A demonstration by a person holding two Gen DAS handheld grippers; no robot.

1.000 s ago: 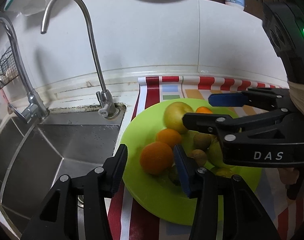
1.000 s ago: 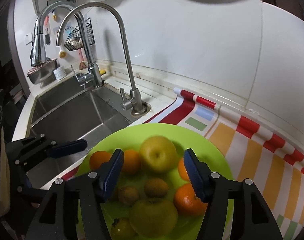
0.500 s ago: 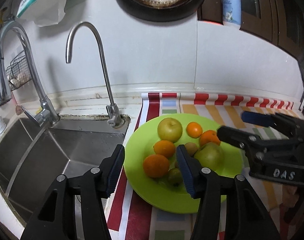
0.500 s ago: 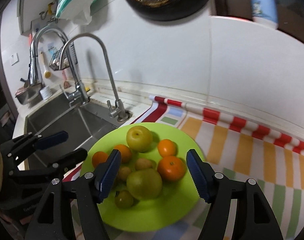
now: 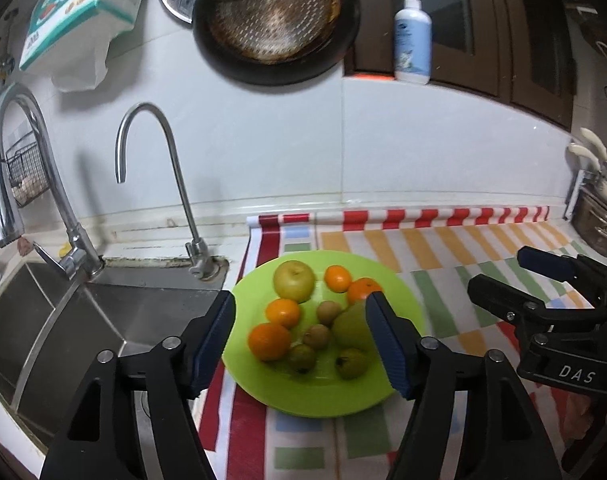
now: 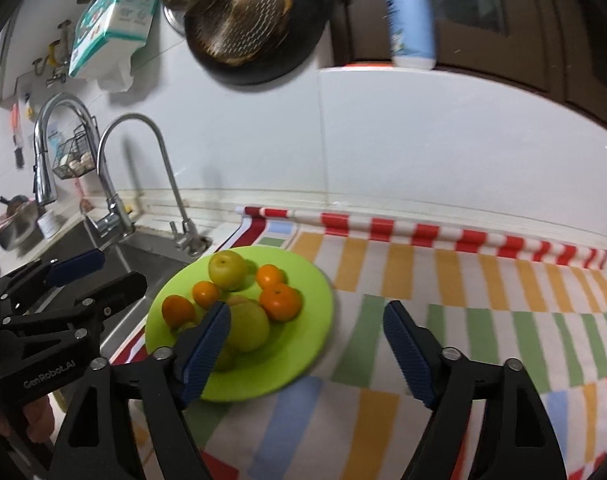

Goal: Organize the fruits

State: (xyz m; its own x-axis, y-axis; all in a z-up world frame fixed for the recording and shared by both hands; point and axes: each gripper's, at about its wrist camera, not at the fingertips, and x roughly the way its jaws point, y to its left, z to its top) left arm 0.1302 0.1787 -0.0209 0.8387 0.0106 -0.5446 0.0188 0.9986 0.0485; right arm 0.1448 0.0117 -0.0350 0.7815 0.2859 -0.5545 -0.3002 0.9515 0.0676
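The fruit all sits on the green plate [image 5: 399, 300], which rests on the striped cloth [image 5: 443, 248] on the table, just right of the sink [image 5: 63, 320]. On the plate, read as a clock face in the left wrist view: a yellow-green apple [image 5: 294, 280] at about 11 o'clock, two small oranges [image 5: 337, 278] at 12 to 1, a larger green apple [image 5: 353, 326] near 3, an orange [image 5: 269, 341] at about 8 with a smaller one [image 5: 282, 313] just above it, brown kiwis [image 5: 329, 311] at the centre, and two small green fruits [image 5: 351, 363] toward 5 and 6.

The left gripper [image 5: 299, 340] hangs above and short of the plate, pointing down at it. Its jaws are opening, nothing is between them, and seen through the gap are the centre kiwis and the 8 o'clock orange. The fruit lies dead ahead at 12 o'clock from these jaws.

The right gripper [image 6: 305, 350] is off to the right side. In its own view the plate lies at about 10 o'clock, and only its left finger overlaps the big apple [image 6: 249, 326]; most of the gap frames bare cloth. Its jaws are also opening, fairly wide, and empty.

My reading: the left gripper is the nearer and better lined up for any fruit on the plate, while the right would have to swing left first. The fruits are round, so no long axis matters. The real constraint is crowding, since the centre pieces touch or nearly touch their neighbours. An outer piece looks the easiest first pick.
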